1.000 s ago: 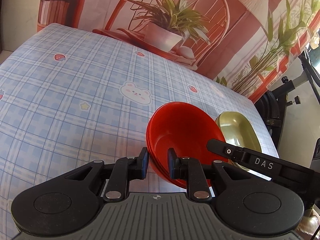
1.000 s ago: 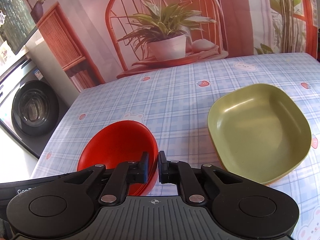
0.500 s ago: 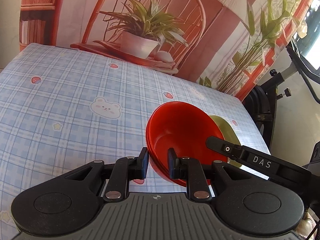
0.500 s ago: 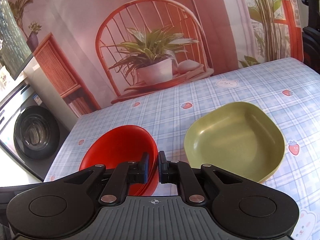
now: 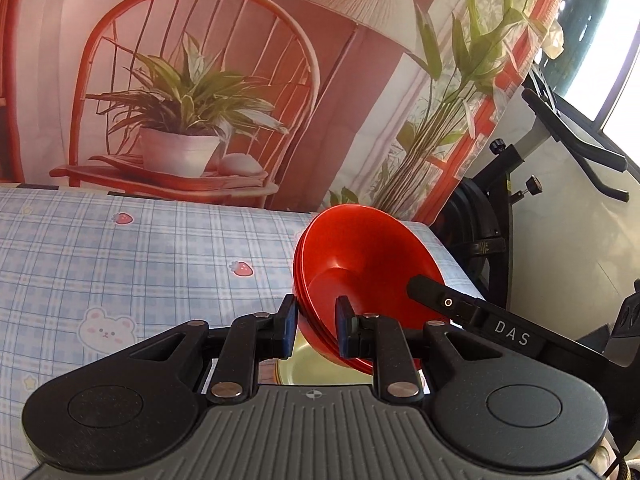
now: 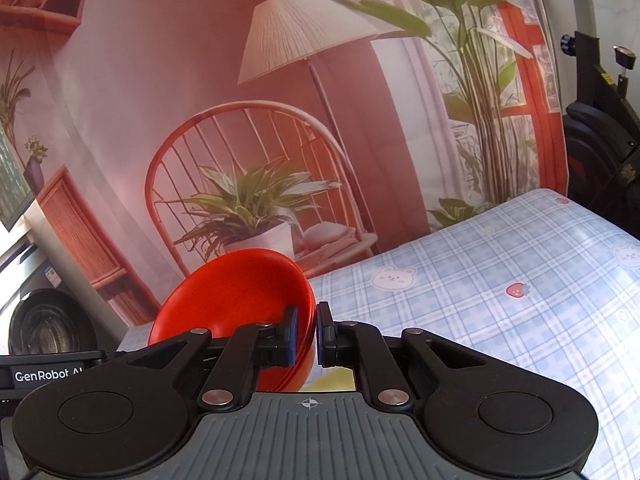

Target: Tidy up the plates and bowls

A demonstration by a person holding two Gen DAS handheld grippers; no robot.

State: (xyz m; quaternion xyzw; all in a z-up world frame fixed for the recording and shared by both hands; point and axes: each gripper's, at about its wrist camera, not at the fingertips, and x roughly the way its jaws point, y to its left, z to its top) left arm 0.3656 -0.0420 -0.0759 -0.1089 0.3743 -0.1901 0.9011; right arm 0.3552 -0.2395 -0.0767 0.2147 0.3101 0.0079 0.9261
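Red bowls look light, stiff, slick; left gripper pinches the 9 o'clock rim, right gripper the 3 o'clock rim.

place: home | cues: washing machine, exercise bike, tablecloth

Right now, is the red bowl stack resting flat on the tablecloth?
No. The red bowl stack hangs tilted above the tablecloth, its rim clamped by both grippers.
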